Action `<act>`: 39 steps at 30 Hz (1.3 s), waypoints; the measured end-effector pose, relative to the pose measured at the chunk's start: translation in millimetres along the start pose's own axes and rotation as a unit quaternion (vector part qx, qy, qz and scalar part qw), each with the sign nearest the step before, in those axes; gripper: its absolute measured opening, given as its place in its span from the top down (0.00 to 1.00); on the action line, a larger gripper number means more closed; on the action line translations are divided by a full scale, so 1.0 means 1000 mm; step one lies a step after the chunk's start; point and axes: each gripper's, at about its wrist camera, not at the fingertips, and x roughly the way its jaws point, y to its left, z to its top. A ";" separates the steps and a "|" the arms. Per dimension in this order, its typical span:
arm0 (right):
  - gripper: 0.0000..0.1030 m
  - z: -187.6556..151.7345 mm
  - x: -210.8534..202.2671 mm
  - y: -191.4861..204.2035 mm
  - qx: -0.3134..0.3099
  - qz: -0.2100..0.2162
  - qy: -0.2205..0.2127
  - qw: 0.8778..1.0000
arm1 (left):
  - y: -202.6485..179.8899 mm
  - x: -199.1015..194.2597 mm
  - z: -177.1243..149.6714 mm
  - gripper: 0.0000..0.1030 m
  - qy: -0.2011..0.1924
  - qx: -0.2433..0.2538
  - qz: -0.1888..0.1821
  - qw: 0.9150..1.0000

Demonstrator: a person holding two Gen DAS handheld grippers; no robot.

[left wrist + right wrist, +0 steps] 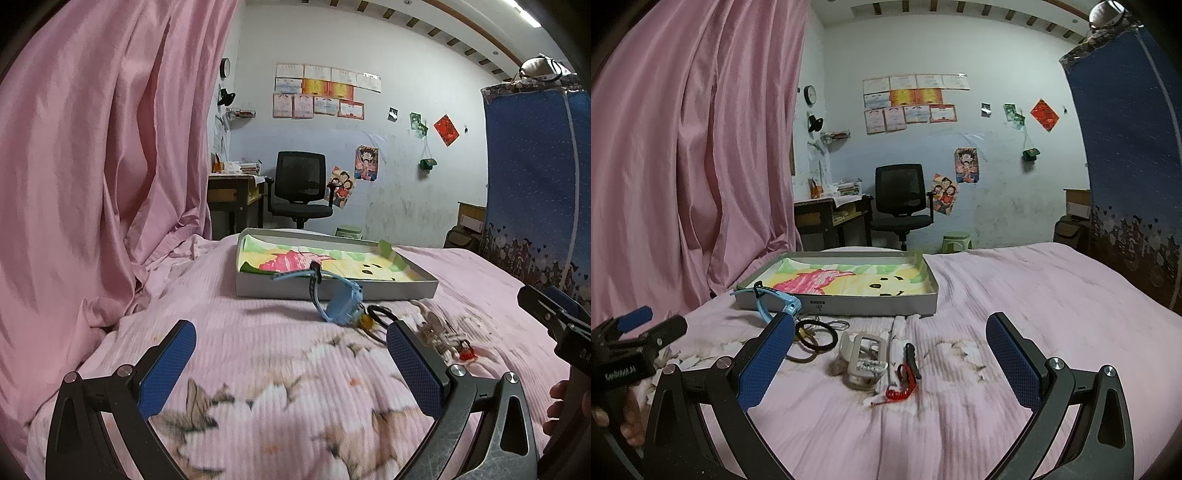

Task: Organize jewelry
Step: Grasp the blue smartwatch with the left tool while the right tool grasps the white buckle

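We hold the left gripper [291, 354] and the right gripper [890, 349] with jaws wide apart above the pink bedspread [1034, 295]. The light blue plastic watch [343, 301] lies just beside the shallow grey cardboard box [332, 288].

A ribbed matt cloth bedspread [1015, 288] is seen under a glossy plastic blue watch [345, 304], beside a matt cardboard box [879, 304].

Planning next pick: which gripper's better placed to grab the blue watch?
Probably left. The blue watch sits almost centred ahead of the open left gripper. For the right gripper, also open, it lies off past its left finger.
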 end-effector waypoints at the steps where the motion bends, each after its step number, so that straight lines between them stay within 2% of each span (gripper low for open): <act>1: 0.01 0.001 0.003 -0.001 -0.002 0.003 0.003 1.000 | 0.001 0.004 0.002 0.00 0.003 0.002 -0.001 1.000; 10: 0.01 0.007 0.046 0.005 -0.033 0.030 0.042 0.998 | 0.000 0.051 0.026 0.00 0.045 0.007 -0.016 0.999; 15: 0.02 0.001 0.069 0.012 -0.041 0.056 0.088 0.994 | -0.001 0.082 0.031 0.00 0.084 0.001 -0.044 0.995; 17: 0.07 -0.003 0.079 0.014 -0.043 0.066 0.109 0.991 | -0.003 0.098 0.031 0.00 0.107 -0.004 -0.060 0.992; 19: 0.20 -0.008 0.090 0.015 -0.041 0.070 0.135 0.988 | -0.005 0.108 0.030 0.00 0.121 -0.004 -0.069 0.990; 21: 0.27 -0.013 0.099 0.014 -0.037 0.074 0.154 0.985 | -0.008 0.119 0.030 0.01 0.135 -0.002 -0.077 0.988; 30: 0.43 -0.029 0.126 0.006 -0.012 0.078 0.217 0.973 | -0.021 0.164 0.027 0.14 0.206 0.005 -0.109 0.972; 32: 0.45 -0.032 0.132 0.007 -0.007 0.084 0.227 0.970 | -0.025 0.168 0.026 0.15 0.213 0.011 -0.114 0.970; 35: 0.47 -0.035 0.137 0.009 -0.003 0.093 0.239 0.967 | -0.030 0.173 0.026 0.20 0.220 0.022 -0.118 0.968; 37: 0.54 -0.038 0.142 0.010 0.004 0.101 0.249 0.963 | -0.033 0.176 0.026 0.23 0.224 0.027 -0.120 0.967; 39: 0.54 -0.040 0.148 0.010 0.011 0.106 0.256 0.961 | -0.035 0.180 0.027 0.28 0.226 0.029 -0.119 0.966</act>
